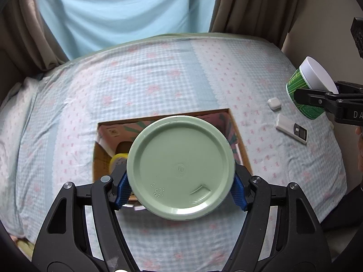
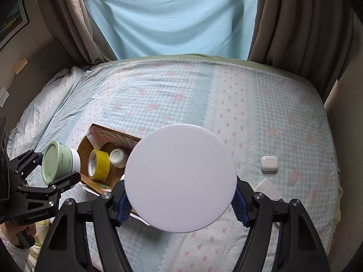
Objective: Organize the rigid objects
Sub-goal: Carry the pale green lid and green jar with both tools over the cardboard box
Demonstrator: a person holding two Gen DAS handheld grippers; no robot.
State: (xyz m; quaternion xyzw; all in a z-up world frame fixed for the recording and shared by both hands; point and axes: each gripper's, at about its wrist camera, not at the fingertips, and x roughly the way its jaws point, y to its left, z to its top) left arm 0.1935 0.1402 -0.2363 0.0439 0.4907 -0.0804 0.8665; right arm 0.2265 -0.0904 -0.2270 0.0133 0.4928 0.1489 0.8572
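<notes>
My left gripper (image 1: 181, 190) is shut on a pale green jar (image 1: 180, 167), held above the open cardboard box (image 1: 238, 136); the jar's round end faces the camera. It also shows in the right wrist view (image 2: 60, 161). My right gripper (image 2: 180, 204) is shut on a white-lidded jar (image 2: 180, 178), held above the bed; the left wrist view shows its green label (image 1: 304, 88). The box (image 2: 99, 133) holds a yellow tape roll (image 2: 98, 164) and a white bottle (image 2: 118, 157).
The bed has a blue and pink checked sheet (image 1: 158, 79). A white earbud case (image 2: 269, 163) (image 1: 274, 103) and a white remote (image 1: 291, 129) lie on it to the right of the box. Curtains (image 2: 172, 15) hang behind the bed. Walls close both sides.
</notes>
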